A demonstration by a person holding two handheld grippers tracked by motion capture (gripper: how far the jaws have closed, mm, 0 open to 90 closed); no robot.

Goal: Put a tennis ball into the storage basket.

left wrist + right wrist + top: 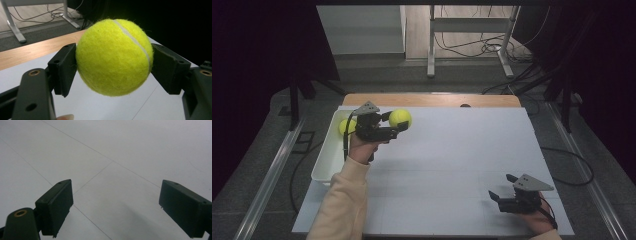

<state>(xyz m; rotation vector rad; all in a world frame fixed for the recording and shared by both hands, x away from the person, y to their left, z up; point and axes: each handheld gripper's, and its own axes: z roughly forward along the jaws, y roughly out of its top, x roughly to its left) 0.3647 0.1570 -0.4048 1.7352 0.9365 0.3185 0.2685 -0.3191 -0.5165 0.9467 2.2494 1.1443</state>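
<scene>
Left gripper (398,121) of mine clamps a yellow tennis ball (400,118) between both jaws, lifted over the far left of the white table (452,165), beside a white tray (324,162) holding another ball (345,127). Right gripper (504,189), near right, jaws spread wide, holding nothing, low over bare table.

I see a grey floor (387,75) around my white table (462,160). Far off stands a metal frame (472,30) with tangled cables (492,47). Both sides are dark.
</scene>
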